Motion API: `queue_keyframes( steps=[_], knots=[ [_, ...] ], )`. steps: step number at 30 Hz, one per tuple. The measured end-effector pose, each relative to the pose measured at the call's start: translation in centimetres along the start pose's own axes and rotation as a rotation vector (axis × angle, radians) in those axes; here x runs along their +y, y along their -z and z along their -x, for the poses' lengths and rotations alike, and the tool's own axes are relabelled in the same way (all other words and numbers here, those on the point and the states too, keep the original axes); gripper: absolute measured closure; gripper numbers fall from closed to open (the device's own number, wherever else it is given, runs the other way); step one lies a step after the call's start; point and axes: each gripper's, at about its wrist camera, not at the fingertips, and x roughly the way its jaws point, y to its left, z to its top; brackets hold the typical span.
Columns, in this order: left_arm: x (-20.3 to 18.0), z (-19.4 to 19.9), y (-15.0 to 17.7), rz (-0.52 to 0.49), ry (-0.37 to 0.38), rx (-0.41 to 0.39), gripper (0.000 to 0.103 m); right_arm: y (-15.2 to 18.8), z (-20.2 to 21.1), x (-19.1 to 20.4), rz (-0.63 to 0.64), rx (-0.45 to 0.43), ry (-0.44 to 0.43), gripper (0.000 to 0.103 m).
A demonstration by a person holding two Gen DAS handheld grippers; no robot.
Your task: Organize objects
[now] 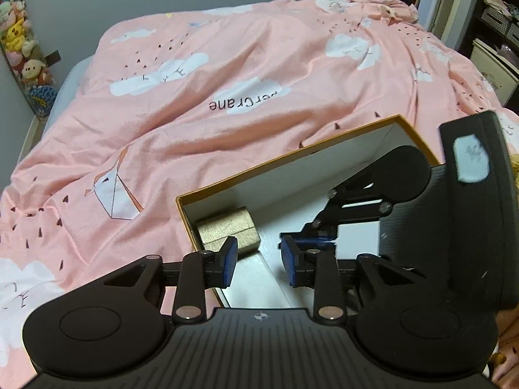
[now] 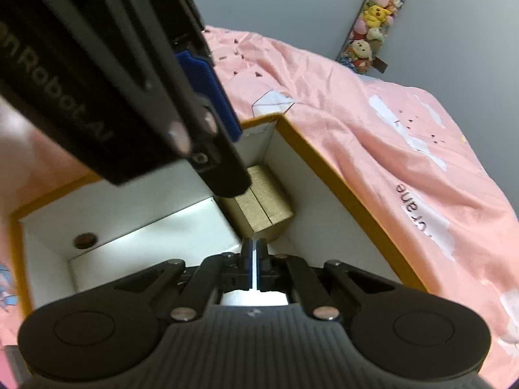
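Note:
An open box with an orange rim (image 1: 292, 159) (image 2: 324, 162) and white inside lies on the bed. In its corner sits a small gold box (image 1: 227, 227) (image 2: 262, 204), with a flat white box (image 2: 155, 230) (image 1: 356, 236) beside it. My left gripper (image 1: 258, 256) hovers over the box's near end, open, with nothing between its blue pads. The gold box is just beyond its left pad. My right gripper (image 2: 254, 253) is shut above the white box with nothing visibly held; its black body (image 1: 467, 214) fills the right side. A left-gripper finger (image 2: 207, 97) crosses the right wrist view.
The box rests on a rumpled pink duvet (image 1: 227, 64) printed with white clouds. A hanging holder of plush toys (image 1: 19, 39) (image 2: 373, 26) is on the grey wall. Shelves and bins (image 1: 496, 32) stand beyond the bed's far right. A small dark round spot (image 2: 85, 240) marks the box's inner wall.

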Motion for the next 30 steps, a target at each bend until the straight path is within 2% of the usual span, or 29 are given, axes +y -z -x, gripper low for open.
queue_keyframes(
  steps=[8,10,12,13,15,17,19,21,23,26,30],
  knots=[
    [-2.6,4.3,1.8,-0.006,0.011,-0.03,0.062,1.7,7.3,0.4,-0.153,-0.03,0.037,0.096],
    [-3.2,5.2,2.3,-0.003,0.014,-0.036,0.061,2.4,8.8,1.4,-0.19,-0.037,0.043,0.093],
    [-3.8,6.1,2.9,-0.01,0.005,-0.058,0.061,3.4,10.0,1.5,-0.245,-0.042,0.052,0.079],
    [-4.2,6.6,3.3,-0.019,-0.01,-0.079,0.061,3.7,10.3,1.5,-0.269,-0.045,0.054,0.075],
    [-5.0,7.3,4.1,-0.037,-0.052,-0.115,0.06,4.6,11.5,1.7,-0.318,-0.054,0.064,0.073],
    [-5.6,7.9,5.1,-0.035,-0.061,-0.143,0.055,6.0,12.8,2.1,-0.377,-0.067,0.081,0.072],
    [-6.0,8.3,5.8,-0.003,-0.044,-0.138,0.055,7.1,13.5,2.2,-0.431,-0.082,0.095,0.066],
    [-6.1,8.6,6.7,0.061,0.003,-0.133,0.055,8.3,14.3,2.6,-0.49,-0.099,0.114,0.056],
    [-6.3,8.6,7.8,0.121,0.05,-0.122,0.054,9.6,15.0,3.1,-0.555,-0.109,0.129,0.052],
    [-6.5,8.2,9.4,0.18,0.105,-0.12,0.054,11.3,15.6,3.9,-0.628,-0.095,0.124,0.052],
    [-7.1,6.7,11.8,0.233,0.116,-0.073,0.052,13.1,15.5,5.2,-0.677,-0.051,0.101,0.052]
  ],
)
